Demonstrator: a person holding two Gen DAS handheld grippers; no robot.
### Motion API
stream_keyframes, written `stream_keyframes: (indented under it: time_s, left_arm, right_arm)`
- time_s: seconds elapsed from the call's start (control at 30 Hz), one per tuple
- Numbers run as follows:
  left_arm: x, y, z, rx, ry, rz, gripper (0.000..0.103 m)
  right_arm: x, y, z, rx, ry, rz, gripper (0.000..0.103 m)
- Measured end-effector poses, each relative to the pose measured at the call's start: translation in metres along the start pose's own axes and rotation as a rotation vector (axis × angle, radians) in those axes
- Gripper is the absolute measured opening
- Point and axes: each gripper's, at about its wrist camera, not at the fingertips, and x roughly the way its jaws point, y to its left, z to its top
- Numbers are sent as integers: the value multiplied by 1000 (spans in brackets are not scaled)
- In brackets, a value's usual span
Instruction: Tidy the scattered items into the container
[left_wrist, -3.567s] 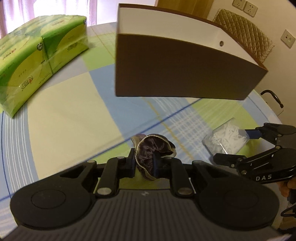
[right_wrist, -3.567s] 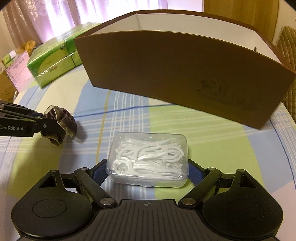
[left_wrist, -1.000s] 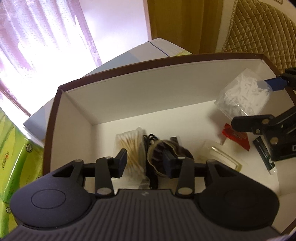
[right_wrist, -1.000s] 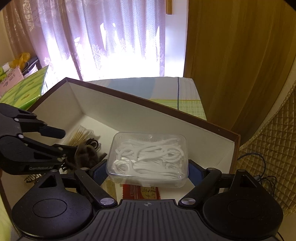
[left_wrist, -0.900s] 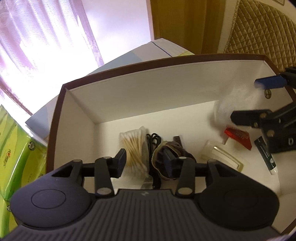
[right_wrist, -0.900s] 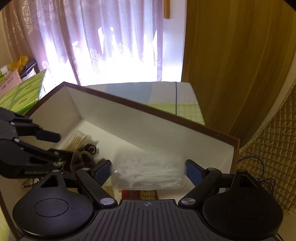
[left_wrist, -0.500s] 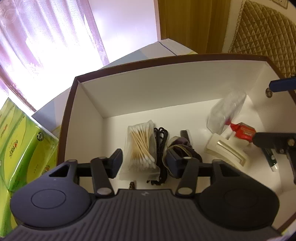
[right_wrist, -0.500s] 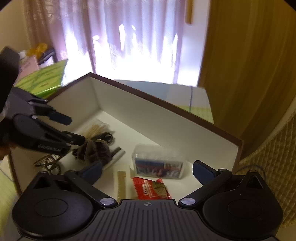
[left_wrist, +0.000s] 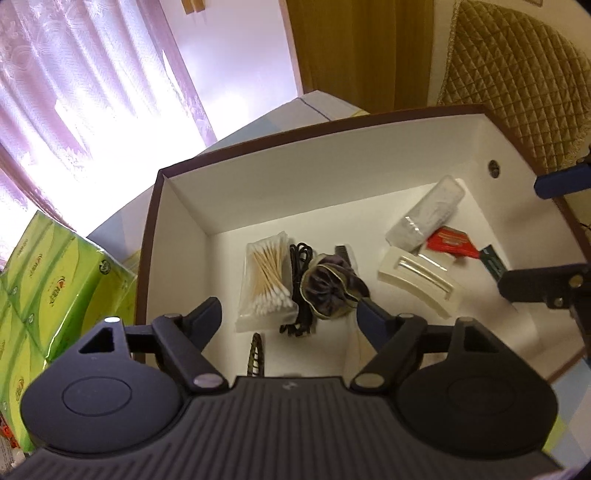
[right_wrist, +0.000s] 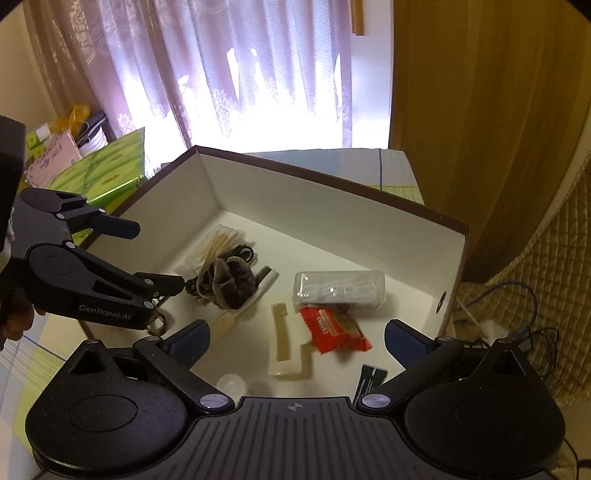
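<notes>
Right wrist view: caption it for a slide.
Open right claw above the box, where the clear floss-pick case, red snack packet and dark scrunchie lie.

Setting: a lived-in room of a home.

- Sheer patterned curtains (right_wrist: 236, 74) cover a bright window across the upper middle of the right wrist view; heavy ochre drapes (right_wrist: 480, 110) hang at the upper right.
- The surface (right_wrist: 391, 162) carries a checked cloth in blue, green and white, visible behind the box (left_wrist: 332, 184).
- A quilted gold chair cover (left_wrist: 517, 81) fills the upper right of the left wrist view.
- Green shrink-wrapped tissue packs (left_wrist: 44, 288) stand at the left edge.
- The box holds household sundries: cotton swabs (left_wrist: 267, 280), a scrunchie (left_wrist: 328, 284), a snack packet (right_wrist: 332, 328).
- Cables (right_wrist: 517, 314) trail at the right edge.
</notes>
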Motion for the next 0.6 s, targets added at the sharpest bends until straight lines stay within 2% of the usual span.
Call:
stream_keyframes:
  time_s: [0.17, 0.3, 0.5, 0.6]
  left_arm:
    - [-20, 0, -5, -45, -12, -13, 78]
    - [-36, -1, -12, -75, -25, -9, 85]
    - [-61, -3, -25, -111, -45, -4, 85]
    - [-74, -4, -34, -128, -67, 21, 85]
  right_arm:
    - [-15, 5, -8, 26, -18, -12, 103]
    - [-24, 11, -17, 37, -20, -14, 103]
    - [-40, 23, -32, 29, -34, -30, 103]
    - [-49, 27, -39, 39, -48, -36, 103]
